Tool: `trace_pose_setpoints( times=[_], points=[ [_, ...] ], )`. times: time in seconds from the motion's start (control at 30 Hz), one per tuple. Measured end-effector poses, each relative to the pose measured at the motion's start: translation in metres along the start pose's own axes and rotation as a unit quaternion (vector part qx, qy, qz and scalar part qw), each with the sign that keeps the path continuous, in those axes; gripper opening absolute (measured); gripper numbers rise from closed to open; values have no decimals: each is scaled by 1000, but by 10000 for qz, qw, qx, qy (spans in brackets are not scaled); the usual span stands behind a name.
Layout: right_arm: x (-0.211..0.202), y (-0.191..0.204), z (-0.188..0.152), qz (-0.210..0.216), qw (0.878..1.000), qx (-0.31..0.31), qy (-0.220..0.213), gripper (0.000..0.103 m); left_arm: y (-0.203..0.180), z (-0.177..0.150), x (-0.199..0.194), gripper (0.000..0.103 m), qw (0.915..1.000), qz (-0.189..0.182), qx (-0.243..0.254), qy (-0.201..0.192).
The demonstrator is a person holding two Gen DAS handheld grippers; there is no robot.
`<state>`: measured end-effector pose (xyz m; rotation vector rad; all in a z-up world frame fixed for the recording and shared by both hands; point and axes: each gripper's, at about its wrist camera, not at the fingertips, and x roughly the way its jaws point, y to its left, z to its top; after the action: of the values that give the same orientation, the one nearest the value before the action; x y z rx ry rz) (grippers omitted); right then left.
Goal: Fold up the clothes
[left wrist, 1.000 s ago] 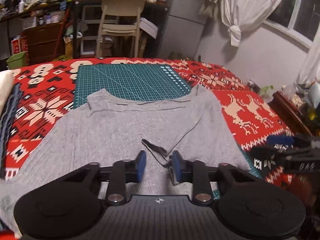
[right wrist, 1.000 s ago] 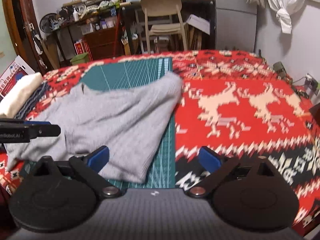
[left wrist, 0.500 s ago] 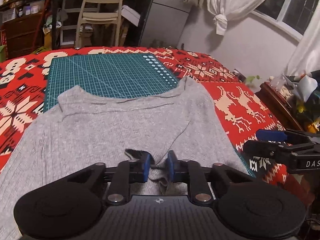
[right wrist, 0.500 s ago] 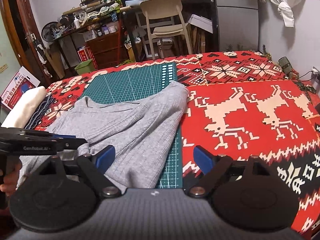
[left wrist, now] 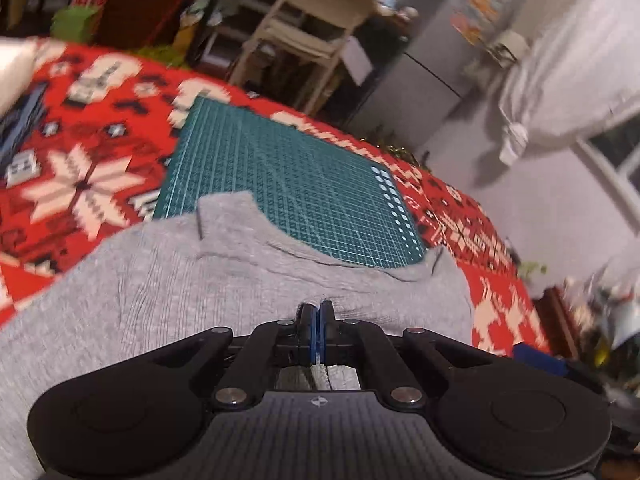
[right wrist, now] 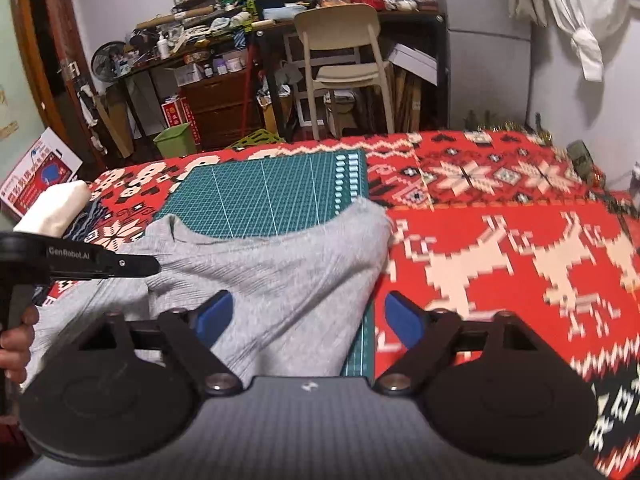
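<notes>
A grey ribbed sweater (left wrist: 160,300) lies spread over a green cutting mat (left wrist: 288,184) on a red patterned blanket (left wrist: 80,184). My left gripper (left wrist: 316,312) is shut on a pinch of the sweater near its middle. In the right wrist view the left gripper (right wrist: 154,266) comes in from the left, held by a hand (right wrist: 16,344), and the cloth rises toward its tip. My right gripper (right wrist: 308,308) hangs over the sweater's (right wrist: 288,264) right side. Its jaws are closing, the cloth lies between the blue pads (right wrist: 216,312), and they do not press it.
A cream folded cloth (right wrist: 56,208) lies at the blanket's left edge. Bare red blanket (right wrist: 500,248) stretches to the right of the mat (right wrist: 272,196). Behind the bed stand a beige chair (right wrist: 340,52), cluttered shelves and a desk. A knotted white curtain (left wrist: 516,136) hangs at the right.
The left jaws have closed on a fold of the sweater, and the left gripper has rolled and shifted. The right jaws have narrowed and moved further over the sweater's right side.
</notes>
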<state>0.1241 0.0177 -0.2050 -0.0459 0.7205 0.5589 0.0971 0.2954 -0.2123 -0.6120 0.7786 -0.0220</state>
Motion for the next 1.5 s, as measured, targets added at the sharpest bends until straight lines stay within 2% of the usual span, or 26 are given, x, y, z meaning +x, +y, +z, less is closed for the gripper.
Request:
trace_pose_setpoints(
  times=[0.03,0.1,0.17,0.2,0.37,0.43,0.57,0.67,0.77,0.8,0.83,1.03,1.27,1.37,1.5],
  points=[
    [4,2,2,17,10000,-51,27,69,3,1,2,1,9999,-24,-124,53],
    [11,6,7,50,9998,-154,81,46,9,1,3,1,9991,-158,-356,137],
    [19,11,10,117,9995,-240,150,29,14,2,5,3,9976,-308,-584,217],
    [23,14,11,164,9993,-273,178,28,17,3,4,8,9968,-345,-689,208],
    [33,30,11,441,9981,-338,264,29,31,4,-4,14,9920,-568,-1130,46],
    [34,36,8,520,9976,-364,293,29,30,1,-8,20,9917,-653,-1106,61],
    [36,39,3,571,9972,-324,357,29,23,-7,-8,21,9929,-745,-914,179],
    [36,38,1,593,9972,-243,387,29,20,-11,-1,21,9918,-801,-959,276],
    [36,35,2,569,9974,-214,381,30,18,-11,8,21,9922,-713,-958,360],
    [35,34,2,562,9975,-207,373,30,18,-11,10,16,9926,-680,-941,348],
    [34,33,2,558,9976,-201,366,30,19,-10,10,2,9931,-650,-919,317],
    [29,30,5,557,9978,-187,306,30,15,0,-16,1,9958,-513,-689,-300],
    [34,32,7,596,9976,-178,295,30,23,-6,2,2,9979,-81,-639,37],
    [35,35,8,593,9976,-234,272,30,30,-9,3,2,9966,-180,-800,6],
    [33,39,5,656,9969,-310,319,30,30,-11,-4,13,9962,-216,-838,-54]
  ],
)
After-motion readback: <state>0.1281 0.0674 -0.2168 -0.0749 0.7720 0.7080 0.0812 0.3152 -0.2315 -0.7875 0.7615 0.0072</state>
